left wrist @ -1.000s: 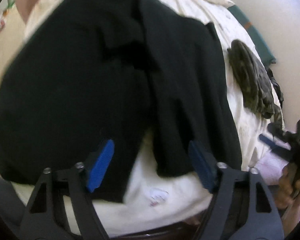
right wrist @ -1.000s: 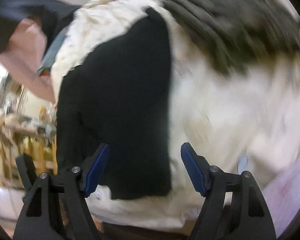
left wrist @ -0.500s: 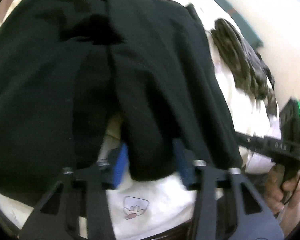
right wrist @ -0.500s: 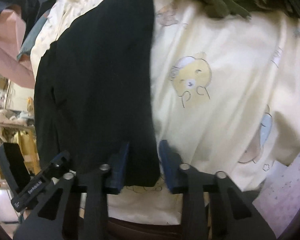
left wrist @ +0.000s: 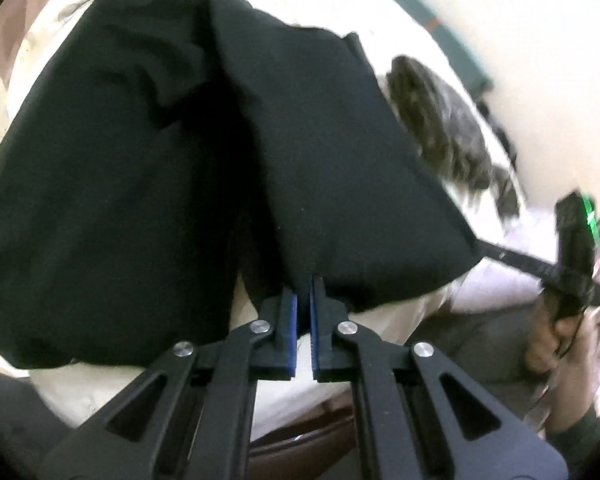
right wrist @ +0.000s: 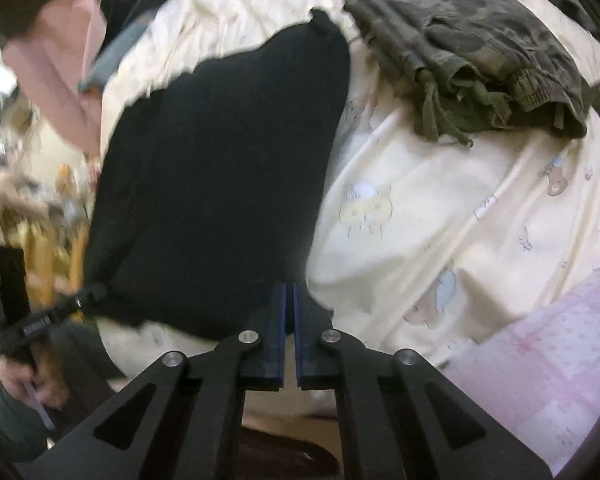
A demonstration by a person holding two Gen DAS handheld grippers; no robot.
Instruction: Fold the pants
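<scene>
Now both hand-held grippers are clamped on the hem end of the black pants (left wrist: pixel 148 184), where a second ago each stood wide open over the fabric with nothing between its pads. The left hand-held gripper (left wrist: pixel 304 308) has its blue pads pressed together on the near edge of one leg, with the cloth entering between the tips. The right hand-held gripper (right wrist: pixel 289 312) is likewise closed, its tips buried in the near edge of the same leg at its outer corner, beside the cream bed sheet (right wrist: pixel 440 208). The pants lie spread on the bed, legs toward the cameras and the waist end at the far side; the held edge appears lifted slightly off the sheet, while the other leg still rests flat. A folded camouflage garment (right wrist: pixel 460 48) sits well apart, further up the bed, and a pink quilt (right wrist: pixel 560 340) lies at the near right. Judged from this, the grasp step is complete and the fold itself has not begun: the next move calls for carrying the held edge up and over toward the waist end, keeping both corners level so the leg lands square
</scene>
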